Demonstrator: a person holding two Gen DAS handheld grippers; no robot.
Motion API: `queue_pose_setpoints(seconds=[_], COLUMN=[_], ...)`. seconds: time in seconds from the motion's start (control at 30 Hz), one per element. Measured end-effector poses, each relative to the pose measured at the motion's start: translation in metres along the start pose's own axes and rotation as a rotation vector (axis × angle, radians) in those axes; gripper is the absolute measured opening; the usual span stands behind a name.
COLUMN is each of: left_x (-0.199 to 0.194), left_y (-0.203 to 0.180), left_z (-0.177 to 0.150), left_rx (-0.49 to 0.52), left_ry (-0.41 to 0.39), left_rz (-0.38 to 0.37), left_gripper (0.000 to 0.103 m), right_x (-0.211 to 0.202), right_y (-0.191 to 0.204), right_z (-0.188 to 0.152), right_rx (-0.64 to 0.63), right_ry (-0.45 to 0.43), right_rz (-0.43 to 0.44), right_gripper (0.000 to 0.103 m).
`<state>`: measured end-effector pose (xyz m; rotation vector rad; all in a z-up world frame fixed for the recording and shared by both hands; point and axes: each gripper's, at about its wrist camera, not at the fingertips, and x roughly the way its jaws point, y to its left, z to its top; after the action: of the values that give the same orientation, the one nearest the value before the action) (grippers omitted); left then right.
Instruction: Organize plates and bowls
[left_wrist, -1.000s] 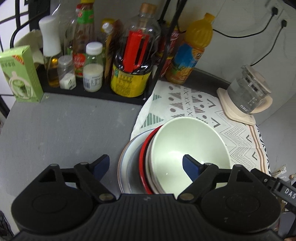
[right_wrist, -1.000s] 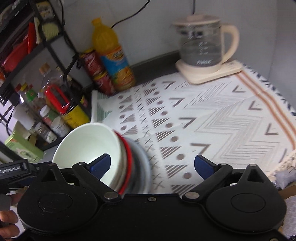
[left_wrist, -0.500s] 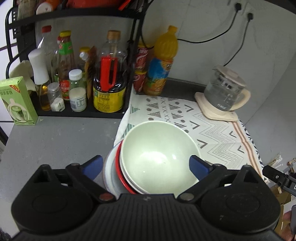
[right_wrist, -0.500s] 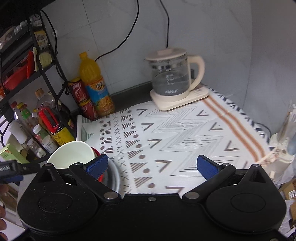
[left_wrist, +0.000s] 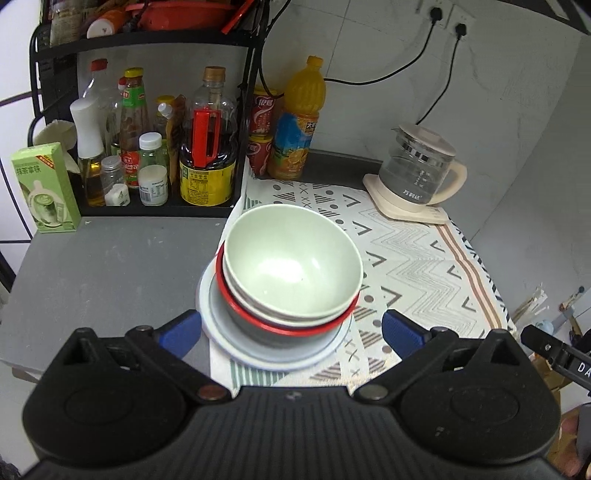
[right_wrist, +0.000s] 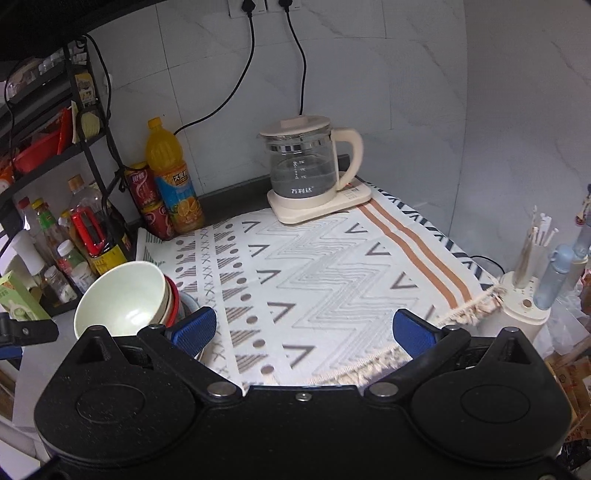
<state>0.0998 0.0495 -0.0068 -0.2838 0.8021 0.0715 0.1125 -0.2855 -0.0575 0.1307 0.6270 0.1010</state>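
A stack of dishes stands at the left edge of the patterned cloth: a pale green bowl (left_wrist: 291, 264) on top, a white bowl and a red-rimmed grey bowl (left_wrist: 280, 328) under it, and a white plate (left_wrist: 273, 354) at the bottom. My left gripper (left_wrist: 291, 334) is open and empty, raised above the stack's near side. My right gripper (right_wrist: 303, 330) is open and empty, to the right of the stack; the green bowl (right_wrist: 122, 299) shows at its left finger.
A black rack (left_wrist: 147, 122) with bottles and jars stands at the back left, with a green box (left_wrist: 44, 188) beside it. An orange drink bottle (left_wrist: 299, 118), red cans and a glass kettle (left_wrist: 421, 173) line the back wall. A white holder (right_wrist: 524, 295) stands off the cloth's right edge.
Both grippers have pulled back and up from the stack, so the bowls look smaller and farther. The stack stays where it was. Both grippers stayed open.
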Motion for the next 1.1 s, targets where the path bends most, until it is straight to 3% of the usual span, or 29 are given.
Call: queue_pose_setpoints(seconds=[0.43,1.1], left_x=[-0.049,-0.103], left_y=[0.000,-0.004], left_z=[-0.045,-0.090], left_rx=[-0.009,0.067], left_ry=[-0.024,-0.075], left_rz=[0.006,0.046], left_gripper=[0.103,0.103], right_x=[-0.049,-0.097], right_y=[-0.003,0.001], right_z=[-0.033,-0.065], right_rx=[-0.033,-0.078], right_ry=[-0.026,-0.045], right_rz=[0.035,0.078], right_gripper=[0.103,0.103])
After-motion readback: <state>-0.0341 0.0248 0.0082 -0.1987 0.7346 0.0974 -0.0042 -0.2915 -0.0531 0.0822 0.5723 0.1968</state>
